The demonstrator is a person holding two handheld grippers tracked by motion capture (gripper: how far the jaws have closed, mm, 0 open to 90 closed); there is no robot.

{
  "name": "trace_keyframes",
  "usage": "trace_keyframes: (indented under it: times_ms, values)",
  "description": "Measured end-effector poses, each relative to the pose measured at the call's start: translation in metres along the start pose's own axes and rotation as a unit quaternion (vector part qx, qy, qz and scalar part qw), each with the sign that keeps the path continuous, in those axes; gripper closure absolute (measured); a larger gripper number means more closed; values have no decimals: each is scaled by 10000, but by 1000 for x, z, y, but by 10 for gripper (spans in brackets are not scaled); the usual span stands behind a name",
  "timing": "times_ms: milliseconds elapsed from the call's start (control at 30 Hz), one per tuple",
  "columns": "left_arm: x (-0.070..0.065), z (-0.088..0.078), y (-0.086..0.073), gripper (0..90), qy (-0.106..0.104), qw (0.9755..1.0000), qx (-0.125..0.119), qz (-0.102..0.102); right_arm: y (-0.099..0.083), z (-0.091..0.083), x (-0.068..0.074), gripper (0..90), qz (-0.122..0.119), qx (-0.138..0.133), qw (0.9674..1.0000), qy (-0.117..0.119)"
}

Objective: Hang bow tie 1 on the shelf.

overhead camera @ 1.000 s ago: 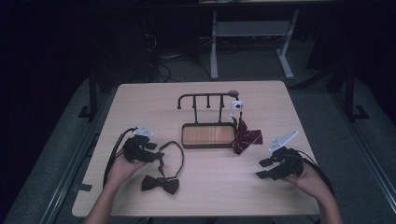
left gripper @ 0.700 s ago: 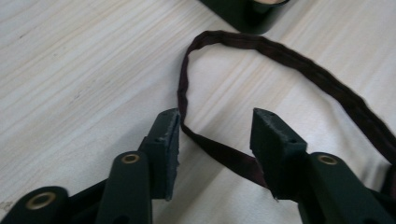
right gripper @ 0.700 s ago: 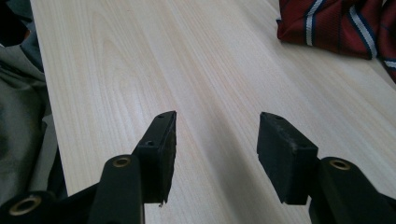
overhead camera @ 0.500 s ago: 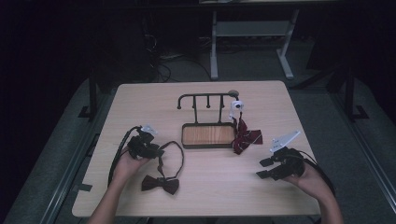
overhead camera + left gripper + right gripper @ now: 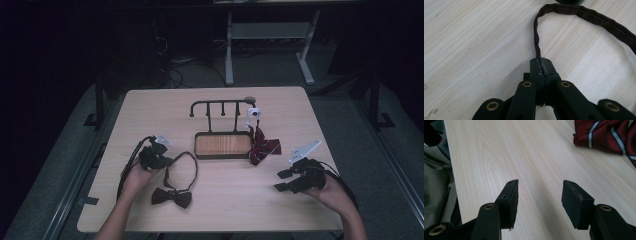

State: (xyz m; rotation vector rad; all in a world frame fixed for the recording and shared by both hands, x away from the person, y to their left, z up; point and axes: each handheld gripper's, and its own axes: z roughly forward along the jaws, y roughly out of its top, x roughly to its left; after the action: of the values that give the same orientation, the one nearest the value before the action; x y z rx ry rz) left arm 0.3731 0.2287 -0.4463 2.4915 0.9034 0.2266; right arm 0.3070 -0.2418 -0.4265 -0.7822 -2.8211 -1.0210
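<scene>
A dark brown bow tie point(image 5: 171, 197) lies near the table's front left, its neck strap point(image 5: 187, 163) looping back toward the stand. My left gripper point(image 5: 161, 162) is shut on that strap point(image 5: 537, 47); in the left gripper view the jaws meet with the strap pinched between them. At the table's front right my right gripper point(image 5: 281, 180) stands open over bare wood, nothing between its fingers point(image 5: 510, 195). A red striped tie point(image 5: 262, 148) lies bunched beside the stand, and its edge point(image 5: 604, 135) appears at the top right of the right gripper view.
A black hook rack with a wooden tray base point(image 5: 223, 145) stands mid-table. A small white device point(image 5: 253, 114) hangs at the rack's right end. The wooden table point(image 5: 220, 210) has grey floor around it and a desk frame point(image 5: 270, 35) behind.
My left gripper has moved right to the bow tie's strap and closed on it. The right gripper has stayed put.
</scene>
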Motion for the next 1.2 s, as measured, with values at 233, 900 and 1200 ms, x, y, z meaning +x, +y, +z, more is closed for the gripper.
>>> trace_keyframes:
  times_ms: [233, 900, 1200]
  values:
    - [-3, -11, -2, 893, -234, 9995, -213, 42, -3, 0, -3, 468, 55, -80, 9999, 80]
    - [-8, -41, -1, 895, -561, 9976, -324, 237, -5, 5, -5, 467, 104, -88, 9998, 119]
    - [-12, -53, 4, 895, -715, 9958, -282, 488, -5, 5, -5, 445, 85, -98, 9999, 97]
